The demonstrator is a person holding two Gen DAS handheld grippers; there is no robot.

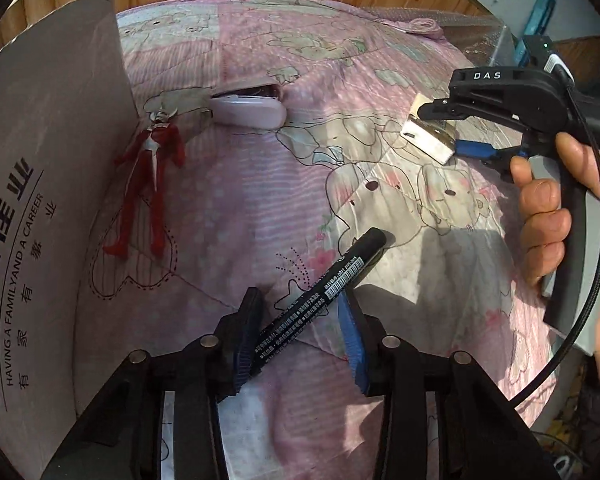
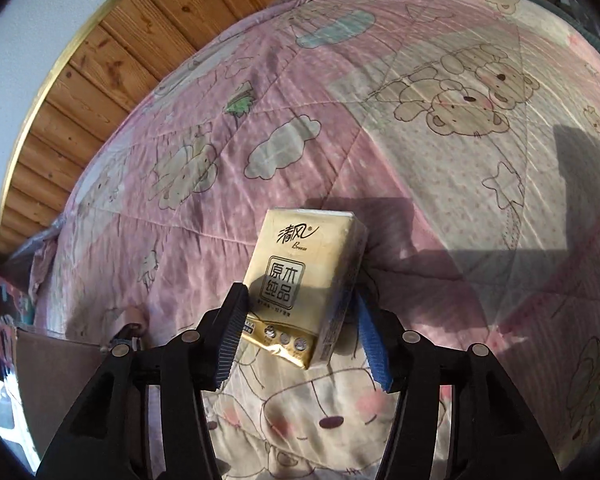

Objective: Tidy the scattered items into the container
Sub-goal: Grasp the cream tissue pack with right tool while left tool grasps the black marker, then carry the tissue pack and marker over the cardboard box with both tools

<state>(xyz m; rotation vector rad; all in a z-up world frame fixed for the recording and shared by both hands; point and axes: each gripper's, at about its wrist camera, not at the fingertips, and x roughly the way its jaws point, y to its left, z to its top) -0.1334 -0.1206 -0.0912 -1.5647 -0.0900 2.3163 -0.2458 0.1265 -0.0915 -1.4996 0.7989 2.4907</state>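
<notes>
Already a marker (image 1: 320, 300) is pinched in the left gripper (image 1: 300, 332), its long axis slanting across the jaws, above the bed (image 1: 380, 60). A tissue pack (image 2: 300, 288) is clamped by the right gripper (image 2: 300, 344). The box (image 1: 40, 200) stands nearer the left hand.

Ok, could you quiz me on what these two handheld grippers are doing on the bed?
1. True or false: the right gripper holds a tissue pack clear of the quilt.
2. What lies between the fingers of the left gripper? A) black marker B) spoon C) phone
3. What colour is the toy figure lying beside the cardboard box?

Key: 1 true; 2 A; 3 red.
</notes>
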